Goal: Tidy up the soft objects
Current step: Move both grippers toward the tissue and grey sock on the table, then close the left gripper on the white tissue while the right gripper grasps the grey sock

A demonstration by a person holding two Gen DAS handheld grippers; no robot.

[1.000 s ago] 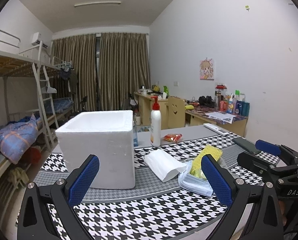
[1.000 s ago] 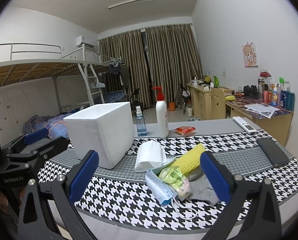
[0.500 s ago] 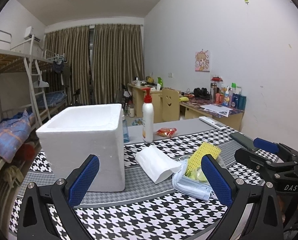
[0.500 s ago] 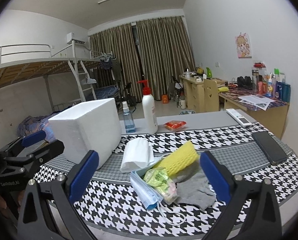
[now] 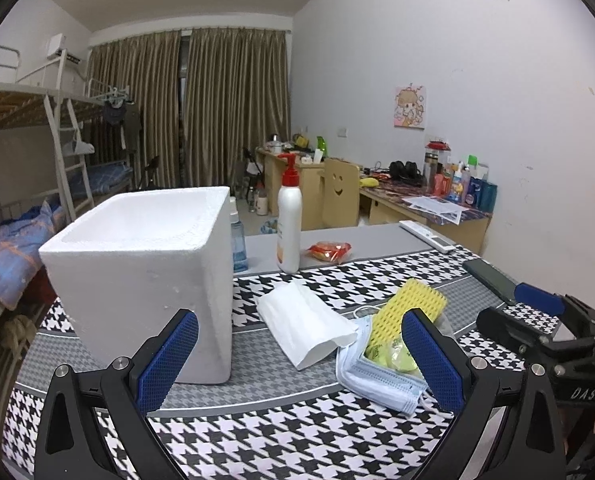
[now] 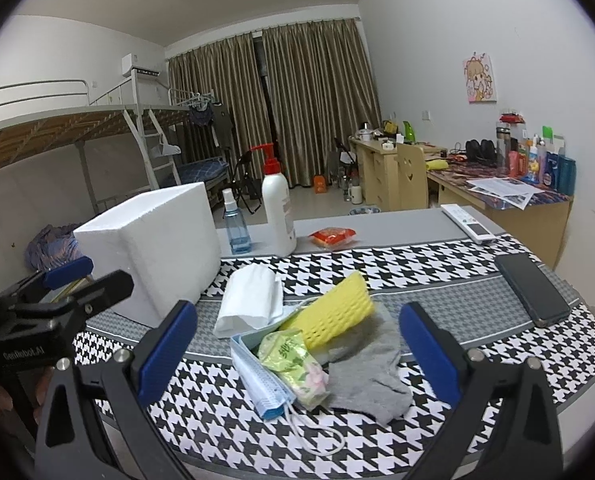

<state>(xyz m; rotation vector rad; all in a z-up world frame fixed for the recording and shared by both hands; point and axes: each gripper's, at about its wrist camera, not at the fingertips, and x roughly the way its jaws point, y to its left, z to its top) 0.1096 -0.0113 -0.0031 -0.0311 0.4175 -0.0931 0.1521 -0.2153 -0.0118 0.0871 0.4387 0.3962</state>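
Observation:
A white foam box (image 5: 145,276) (image 6: 157,248) stands open-topped on the left of the houndstooth cloth. To its right lies a pile of soft things: a folded white tissue pack (image 5: 303,326) (image 6: 253,296), a yellow sponge (image 5: 407,312) (image 6: 333,308), a blue face mask (image 5: 377,380) (image 6: 257,372), a green wipes packet (image 6: 297,360) and a grey sock (image 6: 371,368). My left gripper (image 5: 297,360) is open in front of the box and tissue. My right gripper (image 6: 297,352) is open just short of the pile, empty.
A lotion pump bottle (image 6: 277,204), a small blue spray bottle (image 6: 235,224), a red snack packet (image 6: 333,236), a remote (image 6: 467,222) and a black phone (image 6: 531,288) lie on the table behind and right. Bunk bed left, desks at the back right.
Both grippers have moved closer to the table and tilted down a little; the box and pile now sit larger and lower in view. Nothing has been grasped.

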